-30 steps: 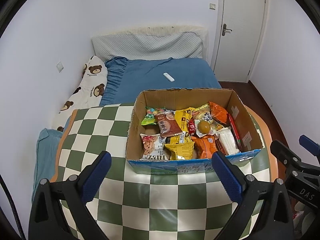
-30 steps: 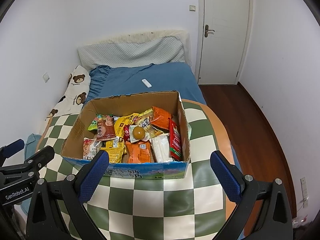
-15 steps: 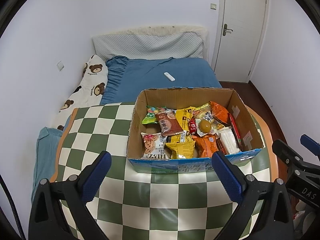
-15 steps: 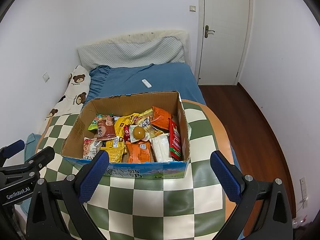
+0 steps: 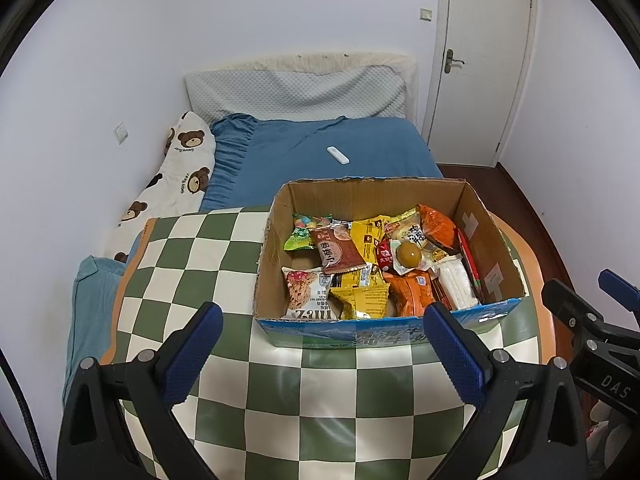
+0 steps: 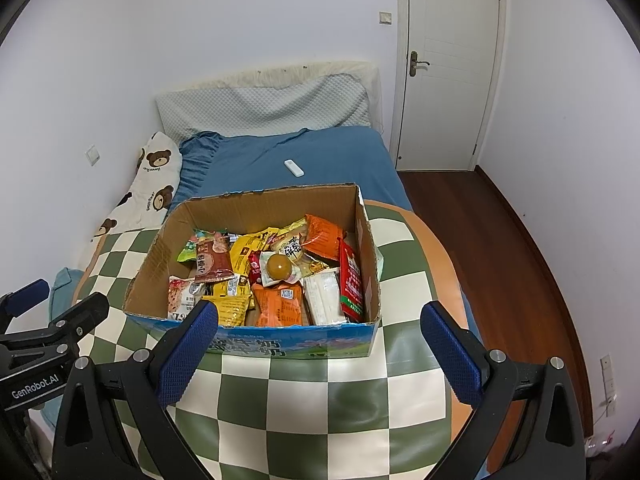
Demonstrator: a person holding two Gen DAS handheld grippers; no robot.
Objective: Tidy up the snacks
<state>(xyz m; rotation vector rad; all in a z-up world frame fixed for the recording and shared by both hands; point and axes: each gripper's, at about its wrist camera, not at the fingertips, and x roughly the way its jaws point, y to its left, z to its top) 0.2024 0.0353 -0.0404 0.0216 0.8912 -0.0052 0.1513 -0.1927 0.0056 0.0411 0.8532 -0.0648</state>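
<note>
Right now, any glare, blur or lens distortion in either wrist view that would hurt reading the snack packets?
Left wrist view: strong fisheye bend and dark corner vignette; soft sheen on the checkered table cover; packets in the cardboard box sharp, evenly lit.
Right wrist view: same distortion; door edges bow; box interior crisp, no motion blur; mild gloss on the red packet.

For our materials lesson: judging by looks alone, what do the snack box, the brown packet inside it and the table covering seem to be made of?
Snack box: corrugated cardboard, matt brown inside with ragged torn rims; printed blue outer face.
Brown packet: probably thin plastic film, glossy, crinkled, with crimped ends.
Table covering: likely vinyl or oilcloth, since the green and cream checks show soft sheen and lie smooth; coated fabric is possible.
</note>
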